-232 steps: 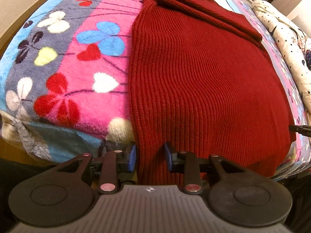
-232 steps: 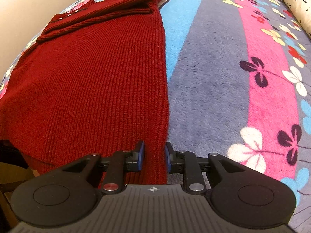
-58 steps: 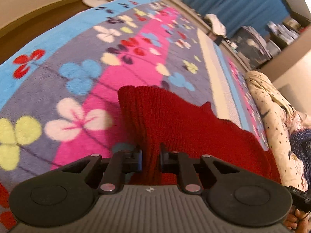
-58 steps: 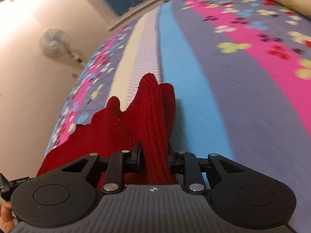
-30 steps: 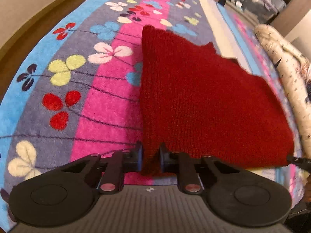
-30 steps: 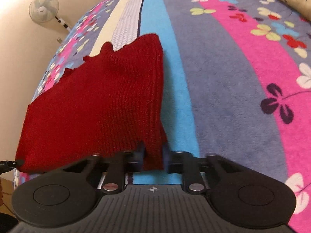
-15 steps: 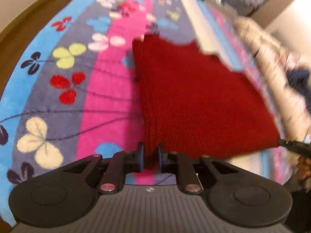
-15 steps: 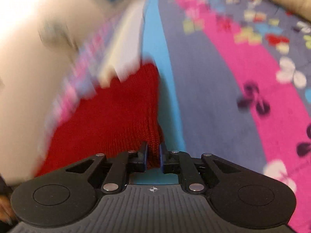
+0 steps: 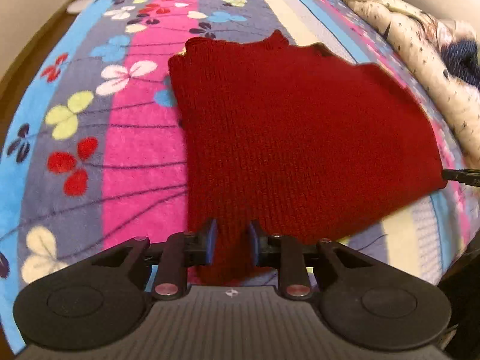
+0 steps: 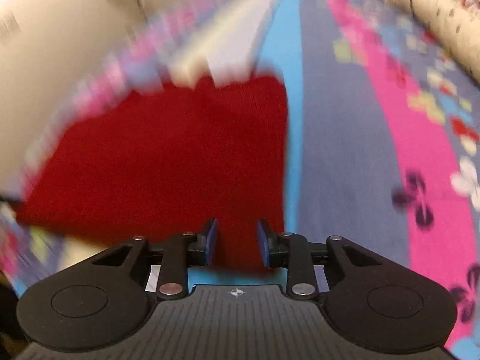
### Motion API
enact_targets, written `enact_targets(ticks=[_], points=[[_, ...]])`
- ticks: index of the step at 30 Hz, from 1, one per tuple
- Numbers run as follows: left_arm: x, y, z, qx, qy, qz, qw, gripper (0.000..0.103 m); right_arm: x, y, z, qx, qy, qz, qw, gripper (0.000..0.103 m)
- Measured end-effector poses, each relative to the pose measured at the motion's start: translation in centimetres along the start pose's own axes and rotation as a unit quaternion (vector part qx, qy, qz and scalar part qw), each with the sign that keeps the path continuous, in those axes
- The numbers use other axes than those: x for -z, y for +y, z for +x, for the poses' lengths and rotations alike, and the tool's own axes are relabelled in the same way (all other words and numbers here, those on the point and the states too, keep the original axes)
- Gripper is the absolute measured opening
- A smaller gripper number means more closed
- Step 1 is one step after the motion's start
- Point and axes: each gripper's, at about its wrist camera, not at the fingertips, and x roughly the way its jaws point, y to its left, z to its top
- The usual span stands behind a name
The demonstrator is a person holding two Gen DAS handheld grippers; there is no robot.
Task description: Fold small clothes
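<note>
A dark red knit sweater [image 9: 300,138] lies folded over on the flowered blanket [image 9: 138,150]. Its near left corner runs between the fingers of my left gripper [image 9: 231,240], whose jaws stand a little apart around the cloth. In the blurred right wrist view the sweater [image 10: 168,162] fills the middle left. Its near right corner lies between the fingers of my right gripper [image 10: 237,240], whose jaws stand apart with a gap on each side of the cloth. The tip of the right gripper shows at the far right edge of the left wrist view.
A cream star-print duvet [image 9: 414,48] with a dark blue garment [image 9: 462,57] on it lies along the right side of the bed. A fan base [image 9: 79,4] stands on the wooden floor at the far left. The duvet [image 10: 435,9] shows in the right wrist view.
Both grippers have brought the sweater's edge down toward the near side. The jaws of both have widened from tightly pinched to apart. The right wrist view is still blurred by motion.
</note>
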Motion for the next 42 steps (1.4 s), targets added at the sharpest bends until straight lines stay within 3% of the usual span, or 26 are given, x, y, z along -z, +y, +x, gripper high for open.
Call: enact_targets(ticks=[3, 5, 7, 9, 10, 12, 14, 17, 21, 25, 27, 32, 42], points=[[-0.5, 0.1, -1.5, 0.023, -0.044, -0.016, 0.9986, 0.026, -0.4, 0.8, -0.2, 0.003, -0.014, -0.019, 1.000, 0.031], [-0.6, -0.2, -2.3, 0.044, -0.077, -0.007, 0.9960, 0.034, -0.8, 0.7, -0.7, -0.014, -0.026, 0.000, 1.000, 0.032], [-0.3, -0.6, -1.8, 0.039, -0.059, 0.005, 0.9975, 0.045, -0.7, 0.6, -0.6, -0.012, -0.025, 0.000, 1.000, 0.032], [0.2, -1.3, 0.1, 0.008, -0.008, 0.027, 0.9996, 0.045, -0.1, 0.8, 0.2, 0.005, -0.008, -0.016, 1.000, 0.032], [0.4, -1.9, 0.3, -0.007, -0.009, 0.049, 0.9987, 0.046, 0.0, 1.1, 0.2, 0.009, -0.010, -0.023, 1.000, 0.032], [0.1, -3.1, -0.6, -0.008, -0.044, 0.077, 0.9961, 0.053, 0.2, 1.1, 0.1, 0.011, -0.020, -0.021, 1.000, 0.033], [-0.1, -3.5, -2.0, 0.004, -0.097, 0.070, 0.9928, 0.066, 0.0, 1.1, -0.7, 0.014, -0.038, -0.010, 0.999, 0.035], [-0.5, -4.2, -3.3, -0.011, -0.155, 0.054, 0.9863, 0.085, -0.2, 1.7, -2.7, 0.019, -0.100, -0.003, 0.995, 0.048], [-0.7, -5.8, -3.9, -0.060, -0.172, 0.037, 0.9826, 0.085, -0.6, 2.7, -5.0, 0.016, -0.177, 0.021, 0.984, 0.061], [-0.6, -7.2, -5.2, -0.085, -0.203, 0.026, 0.9752, 0.086, -0.8, 4.7, -6.7, 0.007, -0.244, 0.033, 0.969, 0.062], [-0.6, -7.7, -5.7, -0.095, -0.210, 0.006, 0.9729, 0.086, -0.9, 5.7, -7.1, 0.010, -0.257, 0.038, 0.966, 0.062], [0.1, -8.6, -7.2, -0.100, -0.219, -0.030, 0.9701, 0.086, -0.3, 9.6, -7.0, 0.006, -0.262, 0.029, 0.965, 0.062], [-1.4, -7.6, -5.9, -0.094, -0.199, -0.068, 0.9730, 0.086, 0.3, 16.9, -4.0, 0.017, -0.231, -0.037, 0.972, 0.062]])
